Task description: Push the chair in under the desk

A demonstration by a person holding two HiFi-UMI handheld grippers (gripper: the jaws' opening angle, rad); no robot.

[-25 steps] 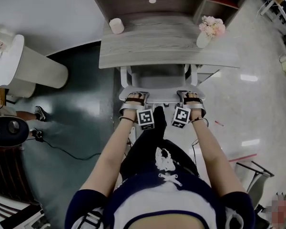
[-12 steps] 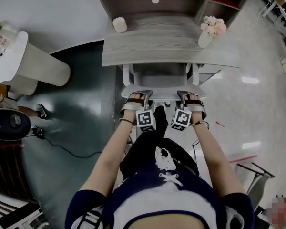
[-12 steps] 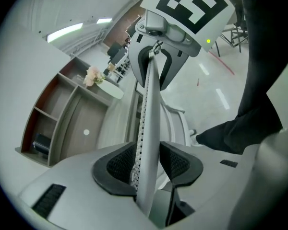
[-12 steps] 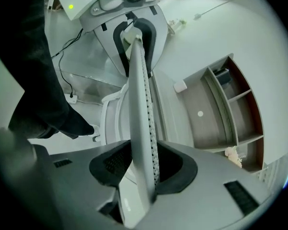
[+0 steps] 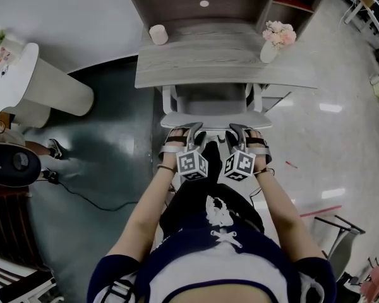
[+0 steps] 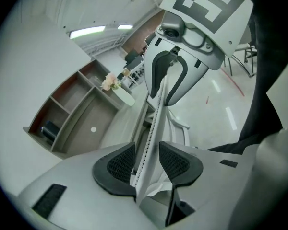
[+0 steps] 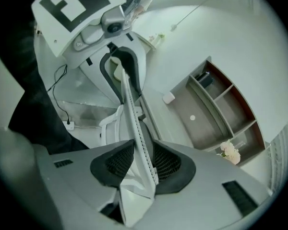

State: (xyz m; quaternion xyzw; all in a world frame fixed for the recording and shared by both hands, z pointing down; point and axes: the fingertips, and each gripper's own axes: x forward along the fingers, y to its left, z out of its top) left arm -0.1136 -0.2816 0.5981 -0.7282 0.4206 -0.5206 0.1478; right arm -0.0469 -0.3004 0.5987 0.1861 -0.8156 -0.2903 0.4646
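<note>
White plastic chair in under the grey wood-grain desk, both claws letting go.
The seat runs in beneath the desk top; only a strip of it and the backrest rim show at the desk's near edge, so the push looks done, with only drawing the claws clear left. At the desk's near left, the left gripper is opening, pads parted around the rim, gripping nothing. Beside it, the right gripper is opening likewise, the rim loose between its pads.
</note>
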